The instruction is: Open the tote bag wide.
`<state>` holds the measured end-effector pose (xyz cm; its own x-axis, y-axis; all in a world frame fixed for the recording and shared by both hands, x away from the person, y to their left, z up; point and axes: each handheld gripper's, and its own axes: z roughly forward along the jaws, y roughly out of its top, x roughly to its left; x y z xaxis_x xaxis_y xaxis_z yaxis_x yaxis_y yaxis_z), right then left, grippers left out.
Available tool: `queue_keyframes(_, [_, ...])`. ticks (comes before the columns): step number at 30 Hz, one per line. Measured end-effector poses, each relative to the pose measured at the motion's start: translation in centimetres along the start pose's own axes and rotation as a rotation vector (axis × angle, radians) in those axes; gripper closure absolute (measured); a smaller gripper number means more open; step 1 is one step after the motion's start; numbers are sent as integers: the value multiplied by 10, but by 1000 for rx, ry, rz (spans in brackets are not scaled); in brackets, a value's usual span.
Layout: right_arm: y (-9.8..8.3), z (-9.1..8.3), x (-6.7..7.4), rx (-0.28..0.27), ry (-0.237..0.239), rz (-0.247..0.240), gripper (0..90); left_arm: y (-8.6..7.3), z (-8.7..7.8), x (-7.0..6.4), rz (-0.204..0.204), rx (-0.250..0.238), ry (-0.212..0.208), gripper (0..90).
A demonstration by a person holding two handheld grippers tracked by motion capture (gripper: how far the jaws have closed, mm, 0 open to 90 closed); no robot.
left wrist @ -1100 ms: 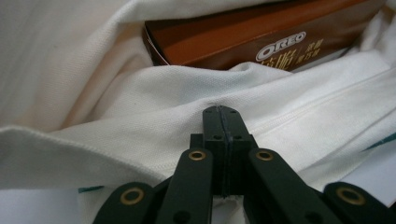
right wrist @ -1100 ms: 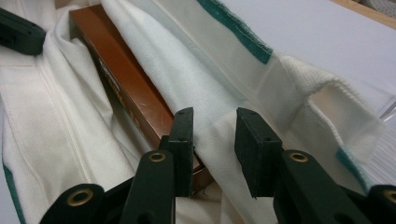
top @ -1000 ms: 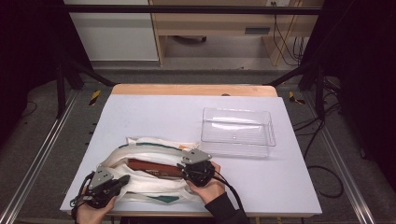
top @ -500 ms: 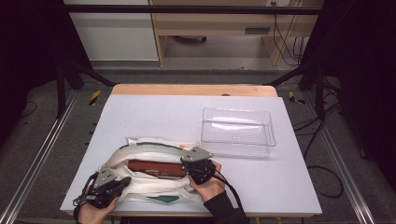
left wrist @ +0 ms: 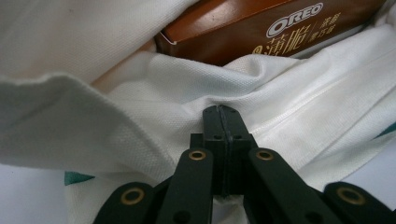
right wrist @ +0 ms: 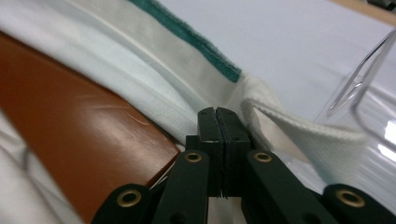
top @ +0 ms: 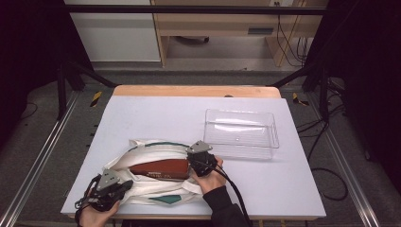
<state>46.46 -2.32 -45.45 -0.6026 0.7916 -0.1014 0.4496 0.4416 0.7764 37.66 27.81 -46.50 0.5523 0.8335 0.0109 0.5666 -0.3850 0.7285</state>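
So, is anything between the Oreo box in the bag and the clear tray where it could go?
Yes, the white bag wraps the Oreo box, and its rim lies on the side toward the clear tray. Past the bag, the table up to the tray looks bare. Both grippers' jaws pinch the bag's cloth, not the box.

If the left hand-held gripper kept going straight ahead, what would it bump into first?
The left hand-held gripper already pinches the white bag's cloth. Straight on, it would probably hit the brown Oreo box inside, though depth is hard to judge.
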Motion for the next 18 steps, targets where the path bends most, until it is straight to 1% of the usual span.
queue_keyframes(3, [-1, 4, 0, 6, -3, -8, 895, 0, 0, 0, 1, -3, 0, 895])
queue_keyframes(5, [-1, 1, -2, -8, 11, 18, 885, -1, 0, 1, -4, -13, -5, 895])
queue_keyframes(7, [-2, -5, -4, -32, 26, 35, 856, 0, -2, 2, -5, -27, -9, 892])
queue_keyframes(8, [-2, -9, -4, -45, 33, 36, 837, 0, -3, 3, -21, -44, -19, 885])
queue_keyframes(9, [-2, -18, -2, -67, 46, 32, 787, 0, -5, 4, -24, -59, -30, 850])
queue_keyframes(10, [-2, -18, -2, -67, 46, 32, 787, 1, -7, 5, -39, -84, -37, 850])
queue_keyframes(11, [-3, -23, -1, -79, 55, 38, 762, 3, -10, 6, -53, -107, -41, 830])
queue_keyframes(12, [-3, -28, 1, -91, 64, 36, 733, 6, -13, 7, -56, -131, -37, 807])
queue_keyframes(14, [-6, -38, 3, -110, 79, 30, 701, 13, -19, 8, -53, -160, -12, 748])
queue_keyframes(16, [-9, -47, 5, -116, 105, 26, 688, 22, -22, 10, -55, -186, -8, 710])
queue_keyframes(18, [-11, -53, 7, -119, 139, 40, 684, 33, -23, 12, -51, -204, 6, 671])
